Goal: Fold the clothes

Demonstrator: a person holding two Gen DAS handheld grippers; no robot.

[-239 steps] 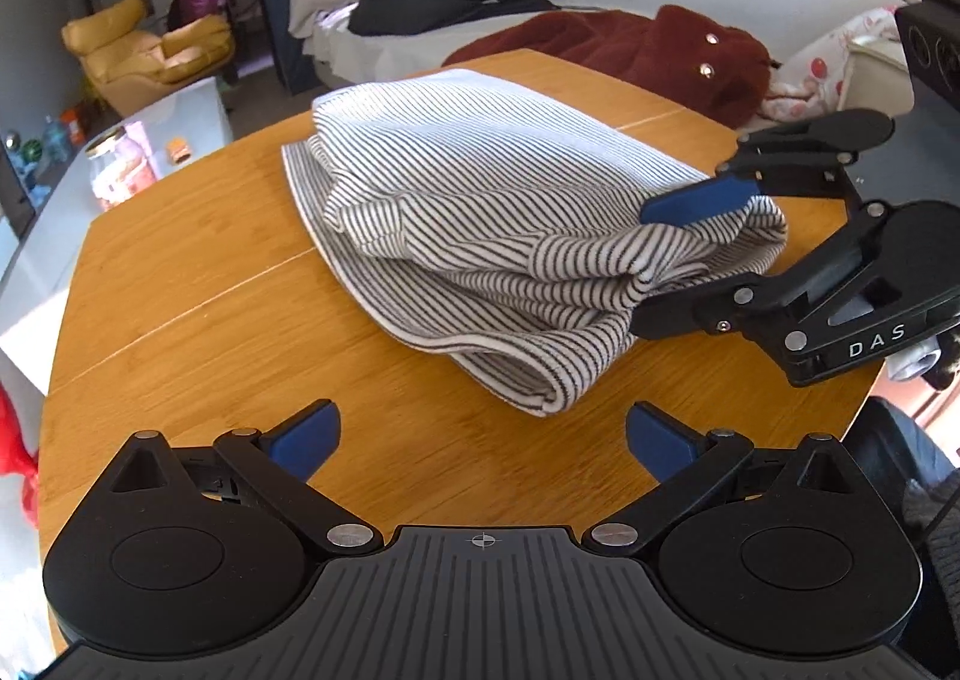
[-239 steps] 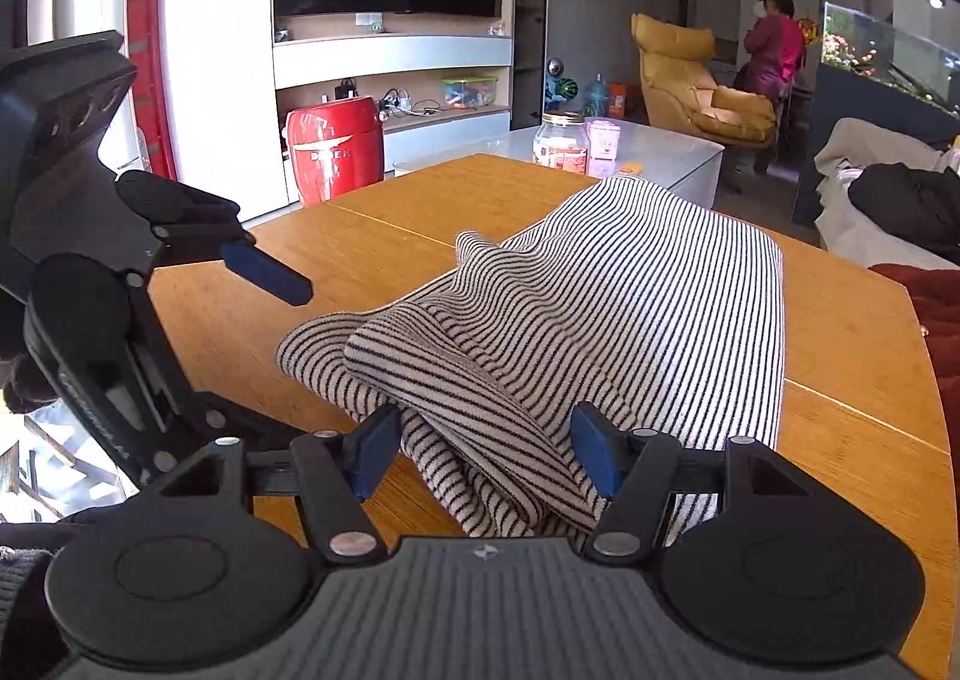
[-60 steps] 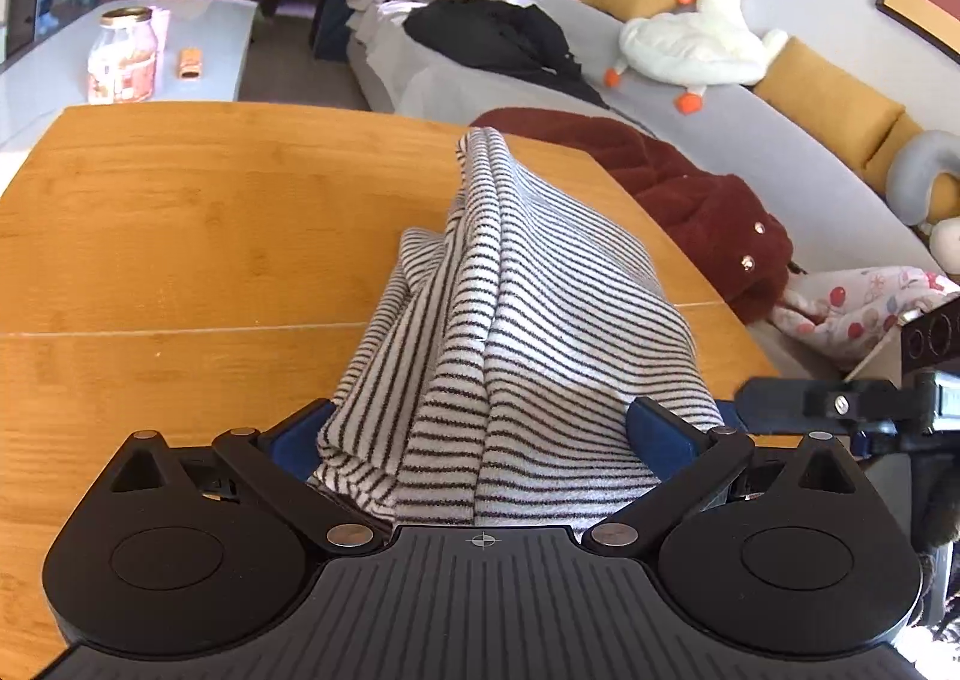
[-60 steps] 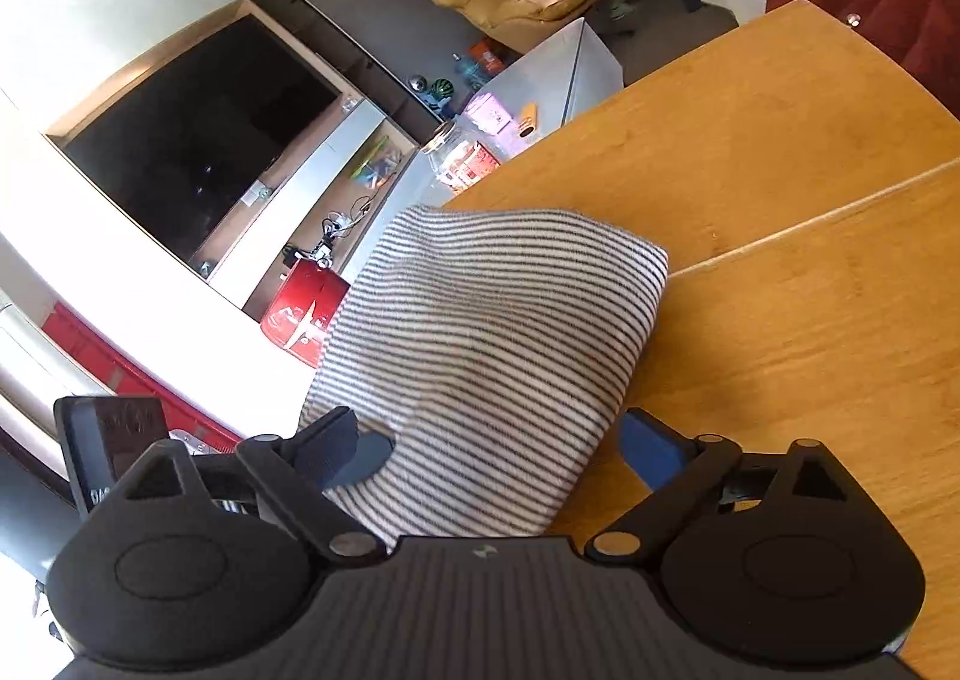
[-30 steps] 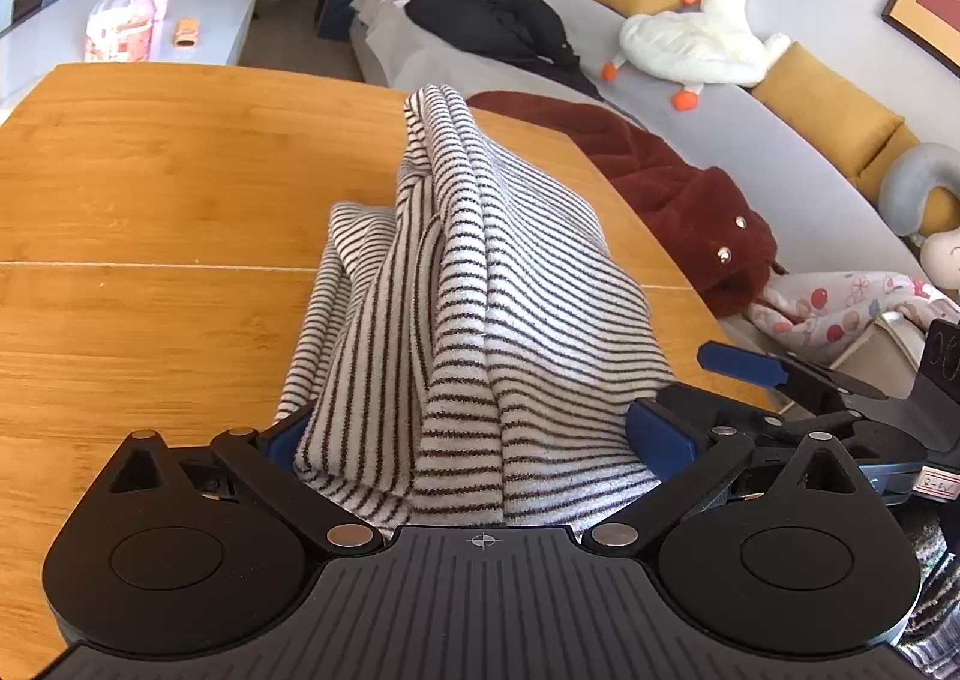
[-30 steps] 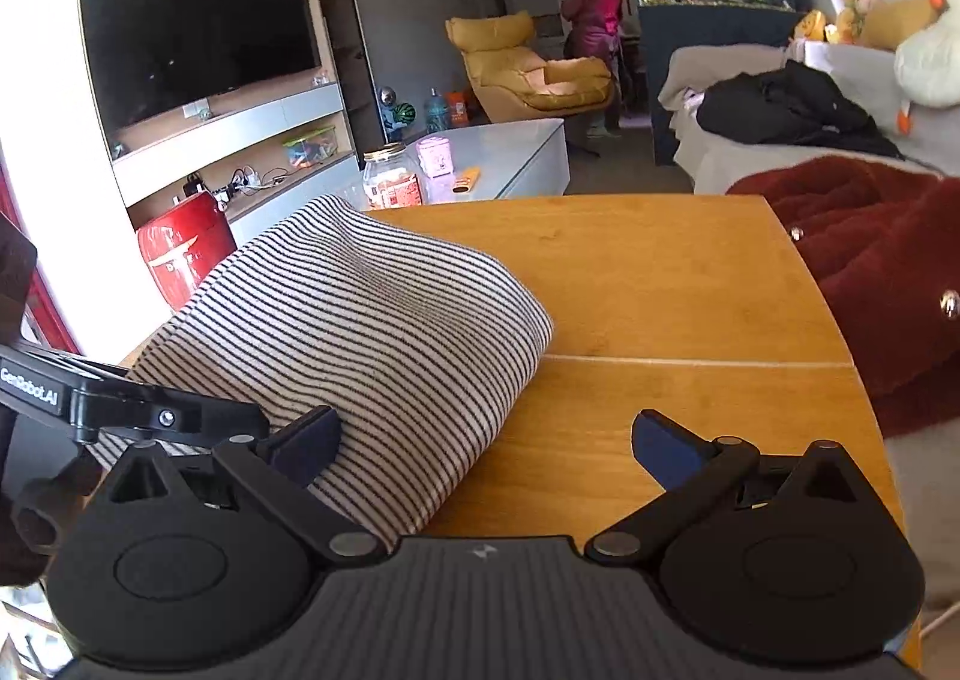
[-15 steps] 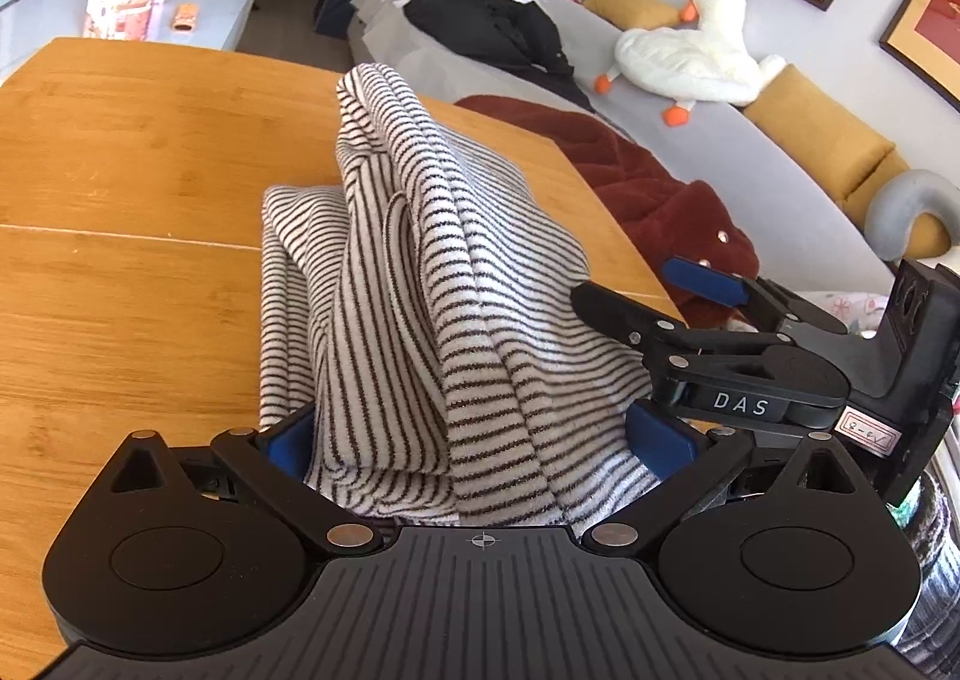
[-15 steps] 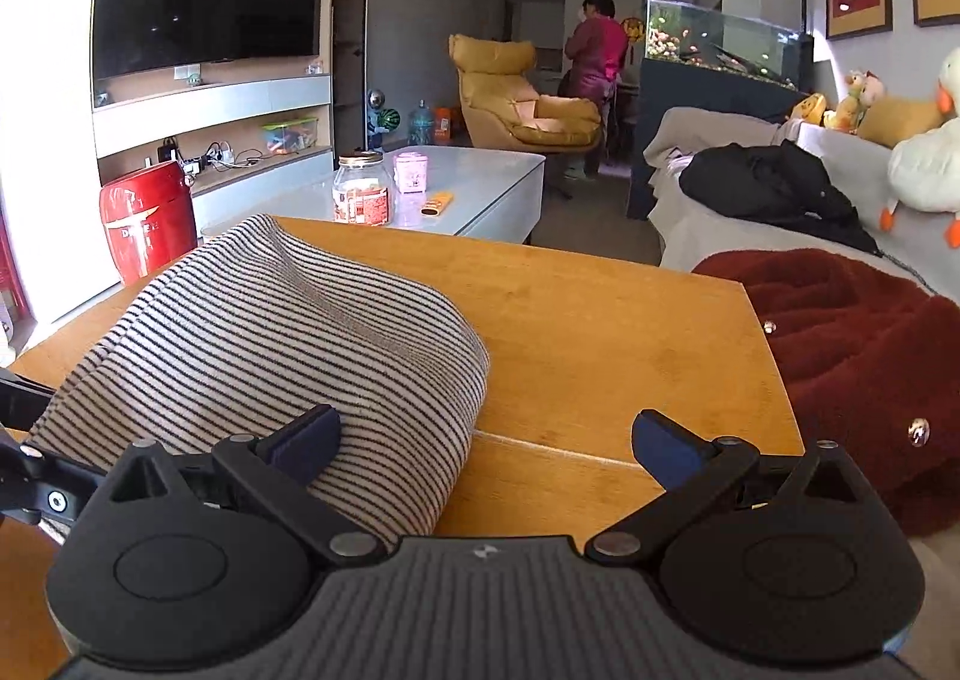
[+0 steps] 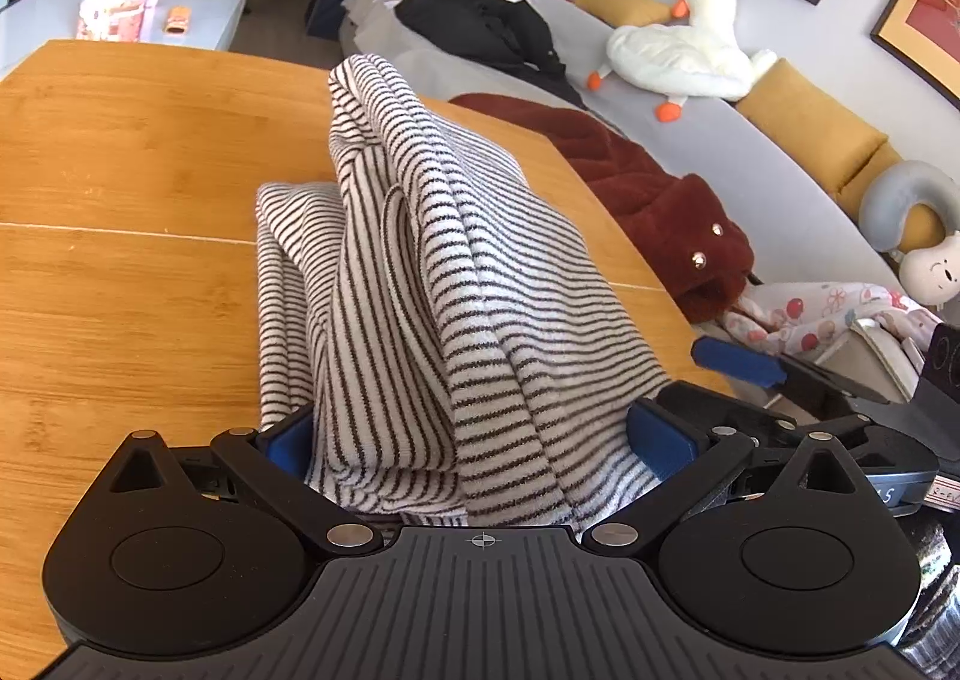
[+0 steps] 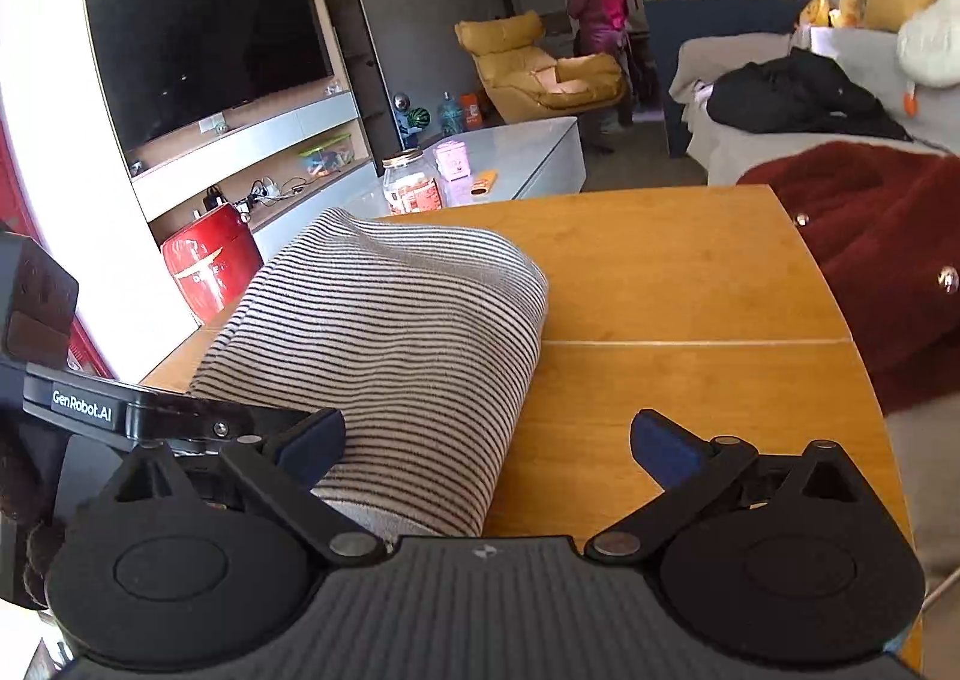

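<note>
A black-and-white striped garment [image 9: 456,284] lies bunched in a tall ridge on the round wooden table [image 9: 120,284]. Its near end fills the space between the fingers of my left gripper [image 9: 474,434], which stands open at full width. In the right wrist view the same garment [image 10: 390,332] is a smooth folded mound. Its near end lies against the left finger [image 10: 312,440] of my right gripper [image 10: 486,440], which is open and pointed at bare table. The right gripper [image 9: 720,386] sits low at the garment's right side, close to my left one.
A dark red fleece coat [image 9: 648,200] hangs over the table's far right edge, with a grey sofa [image 9: 750,170] carrying a black jacket and plush toys behind it. A low white table [image 10: 528,152] holds a jar. A person [image 10: 594,14] stands far back.
The right gripper has sunk lower and drawn back beside my left gripper at the garment's near right end. The garment's ridge has barely shifted. Both grippers stay open.
</note>
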